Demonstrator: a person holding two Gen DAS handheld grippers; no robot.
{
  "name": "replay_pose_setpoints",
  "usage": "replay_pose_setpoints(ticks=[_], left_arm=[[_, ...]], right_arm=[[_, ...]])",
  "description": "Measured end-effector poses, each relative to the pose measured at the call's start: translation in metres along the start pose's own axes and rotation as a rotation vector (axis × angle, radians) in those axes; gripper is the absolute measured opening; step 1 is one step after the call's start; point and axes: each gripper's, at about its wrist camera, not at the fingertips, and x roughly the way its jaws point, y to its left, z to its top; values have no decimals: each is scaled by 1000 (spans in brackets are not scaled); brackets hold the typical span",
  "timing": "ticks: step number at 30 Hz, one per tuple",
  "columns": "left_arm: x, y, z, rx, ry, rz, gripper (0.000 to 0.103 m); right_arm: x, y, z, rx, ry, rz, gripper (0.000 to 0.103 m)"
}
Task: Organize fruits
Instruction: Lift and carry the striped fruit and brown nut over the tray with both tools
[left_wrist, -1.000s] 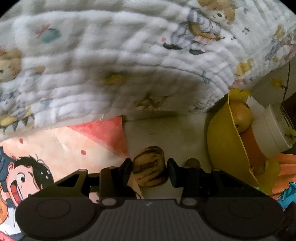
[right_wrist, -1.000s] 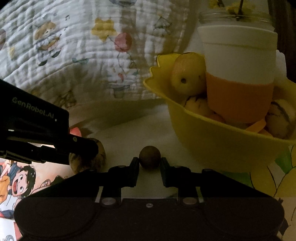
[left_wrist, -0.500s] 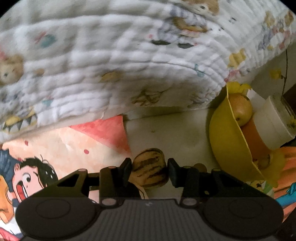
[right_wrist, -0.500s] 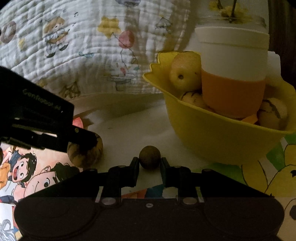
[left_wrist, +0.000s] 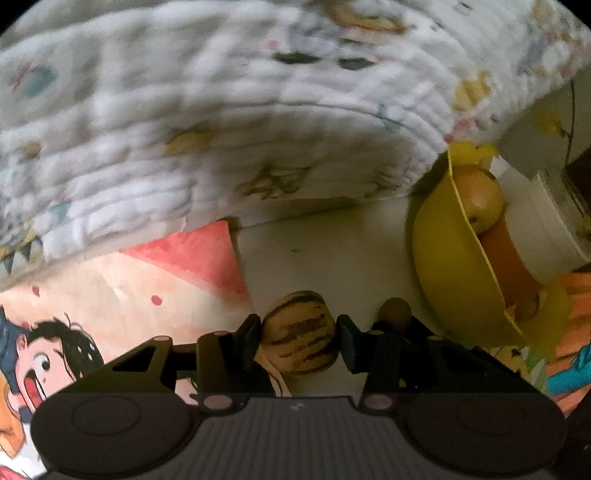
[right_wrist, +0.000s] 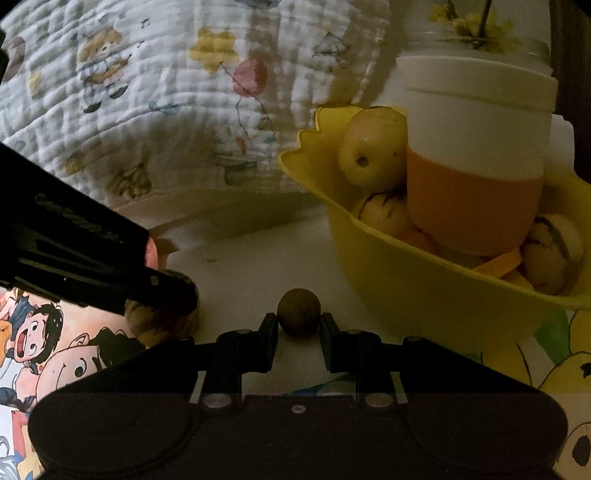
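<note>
My left gripper (left_wrist: 299, 338) is shut on a tan fruit with dark stripes (left_wrist: 299, 328), held just above the pale surface. In the right wrist view that striped fruit (right_wrist: 155, 321) sits at the left, under the left gripper's black finger (right_wrist: 166, 288). My right gripper (right_wrist: 299, 326) is shut on a small round brown fruit (right_wrist: 299, 310), which the left wrist view shows as the brown fruit (left_wrist: 395, 310) right of the striped one. A yellow bowl (right_wrist: 406, 295) to the right holds a yellow pear-like fruit (right_wrist: 373, 147), two striped fruits (right_wrist: 384, 214) and a white-and-orange cup (right_wrist: 472, 166).
A white quilted blanket (left_wrist: 221, 129) with cartoon prints bulges over the back of the surface. A cartoon-printed mat (left_wrist: 74, 332) lies at the left and under the yellow bowl (left_wrist: 443, 258). Behind the cup stands a glass jar with yellow sprigs (right_wrist: 476, 26).
</note>
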Motion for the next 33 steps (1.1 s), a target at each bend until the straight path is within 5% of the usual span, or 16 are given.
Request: replay_pose_setpoints(ticks=[18,33], left_arm=[[-32,-1,-31,-72,-48,-15,47],[-103,-2,-93,-89,-125,-13,47]], right_arm=[[-49,-5,-16,-47,9,56,26],[-130,21,-32,-121,-30,110,26]])
